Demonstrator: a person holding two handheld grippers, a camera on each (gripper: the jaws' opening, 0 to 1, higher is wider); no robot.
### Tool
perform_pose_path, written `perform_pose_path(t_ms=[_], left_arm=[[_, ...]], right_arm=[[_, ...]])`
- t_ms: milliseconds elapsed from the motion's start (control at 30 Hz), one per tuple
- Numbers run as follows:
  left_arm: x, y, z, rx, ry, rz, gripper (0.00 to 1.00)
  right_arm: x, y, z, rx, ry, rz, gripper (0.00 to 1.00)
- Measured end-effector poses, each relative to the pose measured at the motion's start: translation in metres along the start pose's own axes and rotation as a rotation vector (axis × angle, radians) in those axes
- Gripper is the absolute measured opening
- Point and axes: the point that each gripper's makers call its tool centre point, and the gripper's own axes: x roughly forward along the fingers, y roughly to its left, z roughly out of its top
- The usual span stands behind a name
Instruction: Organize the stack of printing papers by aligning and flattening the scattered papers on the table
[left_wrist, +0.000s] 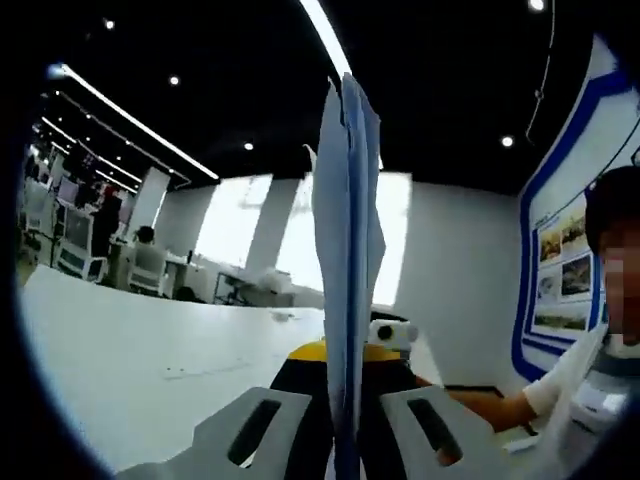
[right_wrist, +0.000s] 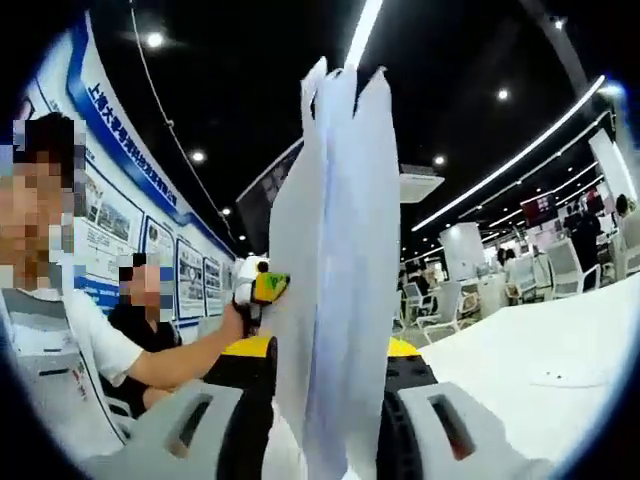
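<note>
Gripping upright papers (left_wrist: 347, 250), both grippers (left_wrist: 345, 440) (right_wrist: 315, 440); blue-lettered wall board (right_wrist: 110, 170) unreadable.

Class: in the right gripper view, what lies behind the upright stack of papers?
Behind the stack of papers, held upright in the right gripper, the left gripper shows at the left edge, in a person's hand. The sheets cover whatever is directly behind them.

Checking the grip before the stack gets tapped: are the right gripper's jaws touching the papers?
Touching. In the right gripper view, the papers stand upright, pinched between the right gripper jaws with no gap.
</note>
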Motion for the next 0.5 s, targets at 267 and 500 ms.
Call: perform_pose_path(t_ms=[267,500], left_arm=[[-0.008,0.011,0.006,0.120,-0.019,0.108,0.06],[-0.002,0.001,0.015,0.113,-0.039,0.098,0.06]], right_arm=[[0.012,-0.003,-0.020,-0.053,0.096,-0.026,0.00],[0.014,-0.011,-0.009,-0.072,0.066,-0.084,0.15]])
